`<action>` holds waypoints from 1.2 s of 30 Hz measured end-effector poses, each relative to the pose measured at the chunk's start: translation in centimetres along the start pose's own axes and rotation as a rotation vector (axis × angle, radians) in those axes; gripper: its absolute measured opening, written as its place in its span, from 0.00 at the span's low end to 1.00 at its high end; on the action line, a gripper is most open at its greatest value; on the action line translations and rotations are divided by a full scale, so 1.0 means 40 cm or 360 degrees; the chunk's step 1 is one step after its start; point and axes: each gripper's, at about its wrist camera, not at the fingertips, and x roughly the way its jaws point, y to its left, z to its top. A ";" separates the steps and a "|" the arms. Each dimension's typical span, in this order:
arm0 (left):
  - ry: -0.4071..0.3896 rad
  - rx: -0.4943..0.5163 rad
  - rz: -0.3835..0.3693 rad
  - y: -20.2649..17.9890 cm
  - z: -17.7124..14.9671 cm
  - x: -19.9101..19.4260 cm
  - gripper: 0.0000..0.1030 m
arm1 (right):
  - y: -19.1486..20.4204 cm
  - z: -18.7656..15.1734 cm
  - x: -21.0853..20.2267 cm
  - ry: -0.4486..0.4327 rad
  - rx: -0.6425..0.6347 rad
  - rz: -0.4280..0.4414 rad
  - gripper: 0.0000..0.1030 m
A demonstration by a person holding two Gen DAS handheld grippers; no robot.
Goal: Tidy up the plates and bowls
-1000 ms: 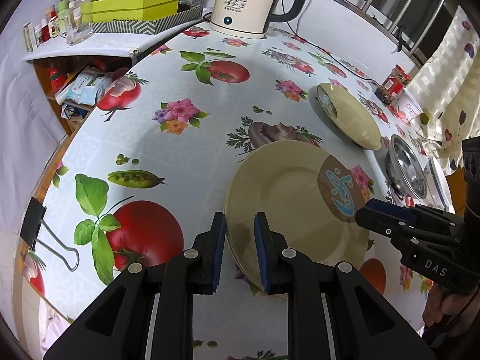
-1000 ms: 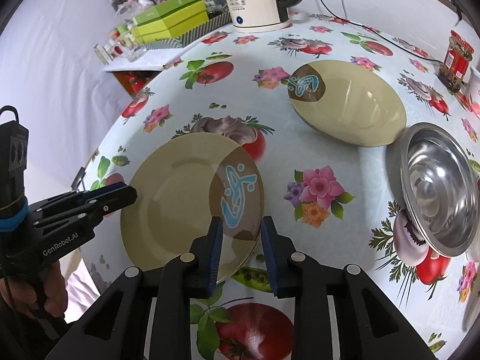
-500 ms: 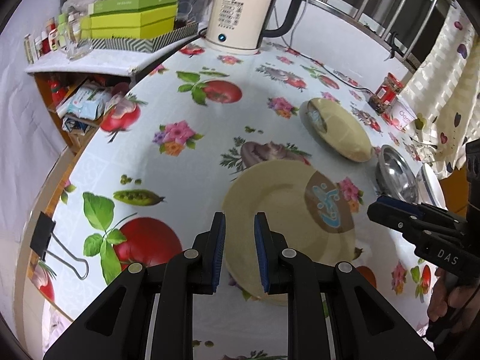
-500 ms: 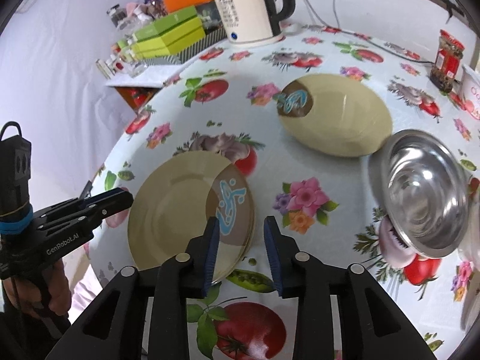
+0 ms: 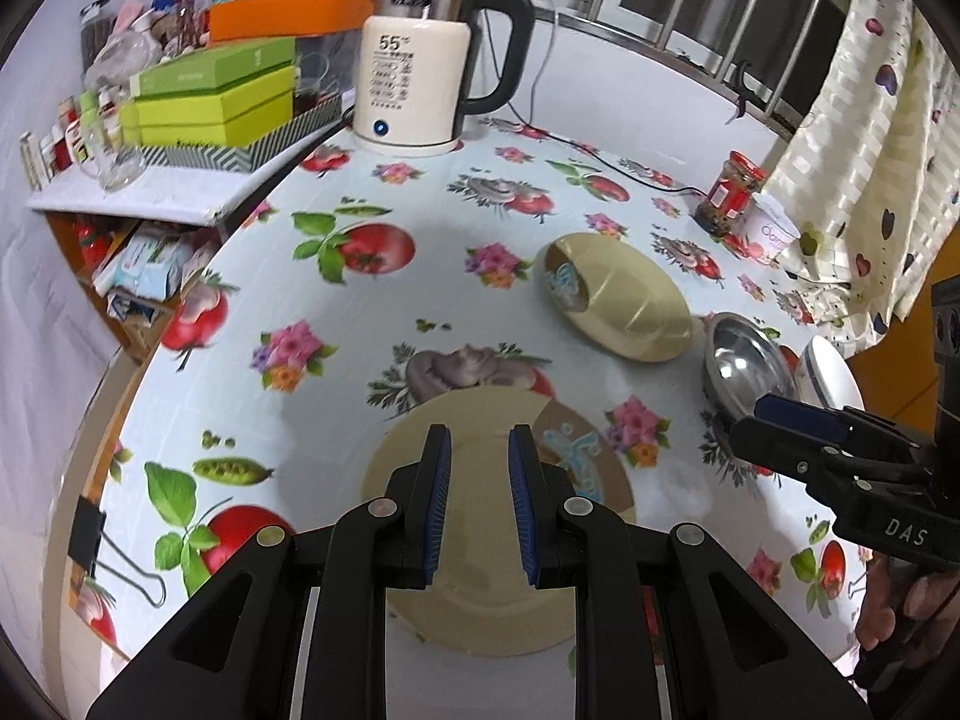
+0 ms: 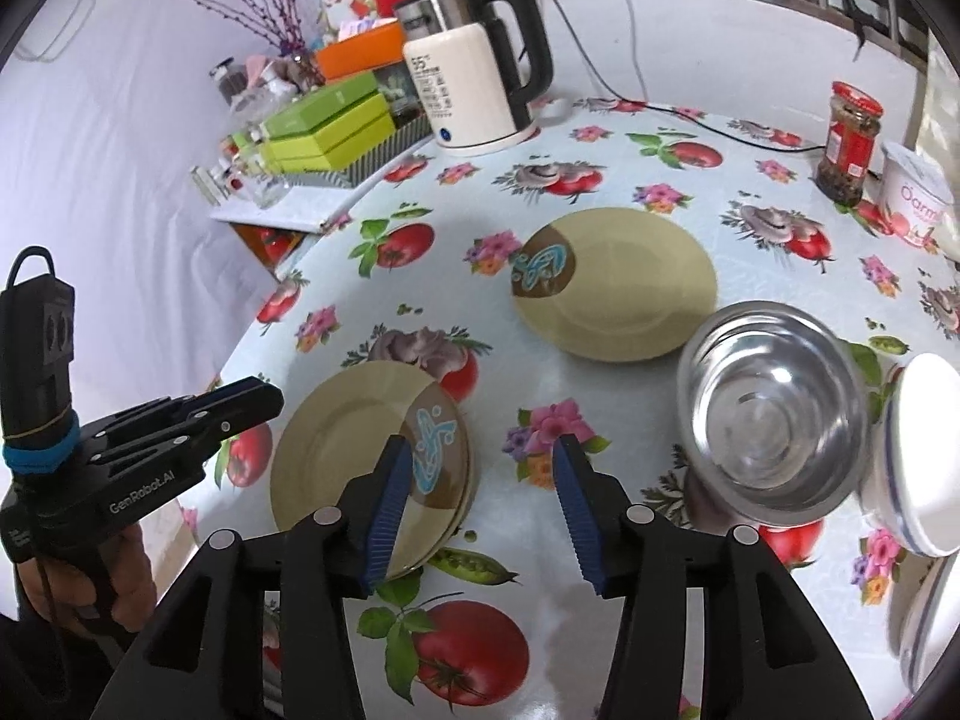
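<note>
plates sit in a short stack near the table's front-left edge, on a tablecloth printed with tomatoes and flowers; the top plate is beige with a brown patch and a blue pattern. the left gripper hangs above this stack with its blue-padded jaws a narrow gap apart, nothing between them and no contact with the plate below. the right gripper is over the cloth just right of the stack; its jaws are opening, stand well apart, and hold nothing, with only the stack's right rim and printed cloth seen through the gap. a person's hand grips the handle of the left gripper at the edge of the right wrist view.

another single beige plate of the same design lies farther back, apart from the stack. a steel bowl sits just beside that plate on its near right, and a white bowl is right next to the steel one; whether they touch is unclear. a white kettle stands at the back, a jar with a red lid and a white tub at the far right.
</note>
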 end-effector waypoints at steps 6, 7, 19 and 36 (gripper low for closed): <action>-0.0017 0.0030 -0.0008 -0.024 0.015 0.000 0.19 | -0.016 0.012 -0.023 -0.0037 0.0004 -0.0006 0.52; -0.0017 0.0032 -0.0009 -0.026 0.016 0.001 0.19 | -0.018 0.014 -0.027 -0.0044 0.0004 -0.0008 0.52; -0.0001 0.0070 -0.0014 -0.050 0.042 0.030 0.19 | -0.036 0.039 -0.037 -0.0091 -0.0002 -0.0006 0.55; 0.0034 0.0122 -0.0037 -0.078 0.114 0.116 0.19 | -0.114 0.132 -0.006 -0.0098 0.0047 -0.0036 0.56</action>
